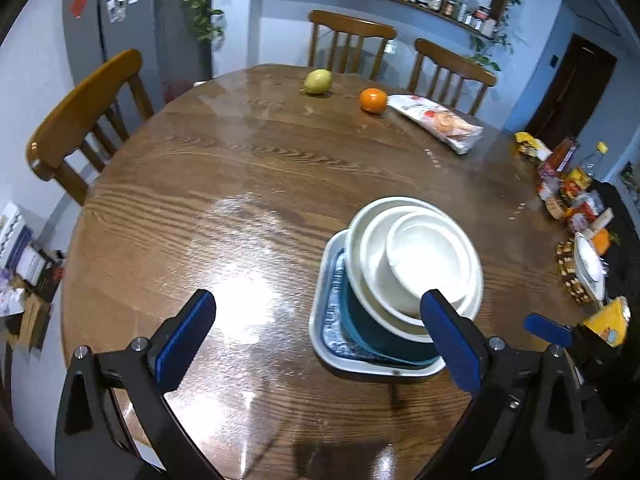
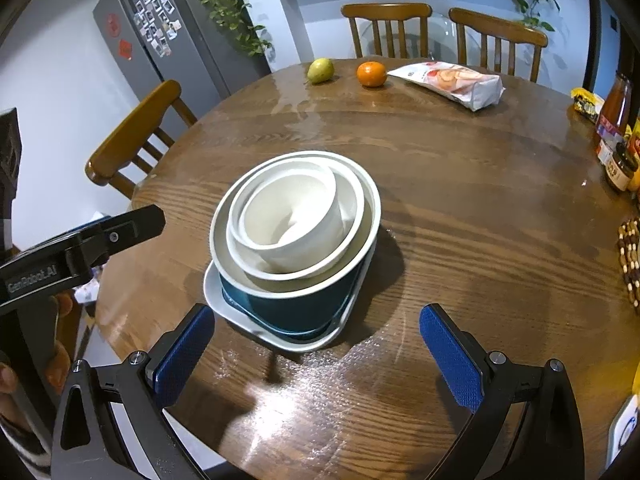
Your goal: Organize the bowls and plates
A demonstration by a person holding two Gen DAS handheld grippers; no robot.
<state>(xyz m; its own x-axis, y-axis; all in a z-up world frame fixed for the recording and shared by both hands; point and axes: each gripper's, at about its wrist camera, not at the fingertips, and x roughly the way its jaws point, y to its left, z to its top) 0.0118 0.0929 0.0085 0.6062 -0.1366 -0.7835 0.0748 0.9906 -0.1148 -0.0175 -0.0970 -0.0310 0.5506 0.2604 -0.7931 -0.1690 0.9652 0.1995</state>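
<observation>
— Two hand-held grippers hang over the table (image 2: 460, 184), and neither one holds anything. The left hand-held gripper (image 1: 318, 334) has its blue pads wide apart above bare wood; the right hand-held gripper (image 2: 318, 354) is spread just as wide, with only table between its pads.

— And where are the dishes?

— All in one pile near the middle of the table. A square plate (image 2: 218, 298) sits at the bottom, with what looks like a blue patterned plate (image 1: 334, 320) on it. A teal bowl (image 2: 296, 304) stands on those, a cream bowl (image 2: 256, 268) nests inside it, and a small white bowl (image 2: 292, 216) sits on top, tipped to one side.

— Why stacked like that?

— Probably widest at the bottom so the pile stays steady and takes little room. The tilt of the top bowl suggests it is not fully seated, so it may rock if the pile is bumped.

— So is the tidying finished?

— It looks close to done. No other plate or bowl lies loose in the middle; only a pear (image 2: 320, 71), an orange (image 2: 371, 74) and a snack bag (image 2: 452, 82) sit at the far edge, well apart from the pile. With both pairs of pads open and clear of the pile, the person seems to be letting it stand.
</observation>
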